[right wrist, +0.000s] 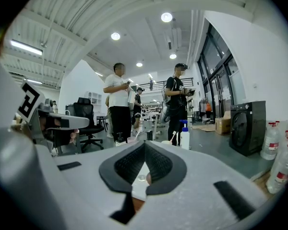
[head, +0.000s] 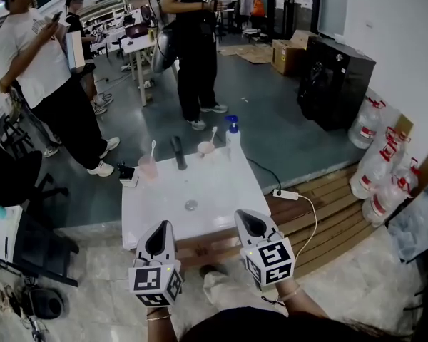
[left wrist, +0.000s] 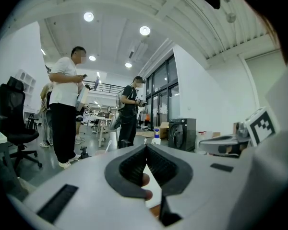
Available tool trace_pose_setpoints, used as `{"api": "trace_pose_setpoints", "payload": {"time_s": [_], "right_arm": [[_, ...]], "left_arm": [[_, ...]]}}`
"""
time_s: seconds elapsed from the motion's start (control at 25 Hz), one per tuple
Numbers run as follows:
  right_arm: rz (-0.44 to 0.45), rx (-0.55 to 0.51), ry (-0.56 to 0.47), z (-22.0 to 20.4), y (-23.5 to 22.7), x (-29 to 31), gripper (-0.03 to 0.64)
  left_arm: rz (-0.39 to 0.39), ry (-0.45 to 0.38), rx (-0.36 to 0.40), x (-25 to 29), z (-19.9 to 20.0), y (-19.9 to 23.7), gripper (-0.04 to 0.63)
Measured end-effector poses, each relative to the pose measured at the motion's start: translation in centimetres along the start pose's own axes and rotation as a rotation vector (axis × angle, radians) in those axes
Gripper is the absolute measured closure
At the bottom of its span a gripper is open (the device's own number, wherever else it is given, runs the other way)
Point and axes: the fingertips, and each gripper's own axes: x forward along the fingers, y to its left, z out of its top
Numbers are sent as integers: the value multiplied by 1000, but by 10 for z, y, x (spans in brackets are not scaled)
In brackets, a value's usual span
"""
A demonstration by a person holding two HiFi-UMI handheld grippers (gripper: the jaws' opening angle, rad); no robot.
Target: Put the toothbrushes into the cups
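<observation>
A pink cup (head: 148, 167) with a white toothbrush (head: 153, 148) in it stands at the far left of the white table (head: 221, 191). A pale cup (head: 205, 149), also holding a toothbrush (head: 212, 134), stands at the far middle. Both grippers hover over the table's near edge, well short of the cups. My left gripper (head: 167, 224) is shut with nothing in it, its jaws meeting at the tip (left wrist: 146, 146). The right gripper (head: 240, 214) is likewise shut and holds nothing (right wrist: 144, 144). In the right gripper view both cups (right wrist: 167, 140) show beyond the jaws.
Between the cups lies a black oblong object (head: 177, 152); a blue-pump bottle (head: 232, 134) stands at the far right corner and a small clear disc (head: 191, 206) at mid-table. People stand beyond the table. A power strip (head: 284, 194) and water jugs (head: 376, 169) lie to the right.
</observation>
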Motion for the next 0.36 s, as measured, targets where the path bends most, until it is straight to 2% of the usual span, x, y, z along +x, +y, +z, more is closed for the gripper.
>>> {"api": "trace_pose_setpoints", "payload": {"time_s": [0.36], "right_arm": [[-2, 13, -11, 0, -4, 3, 617]], "left_arm": [[17, 10, -15, 2, -7, 4, 589]]}}
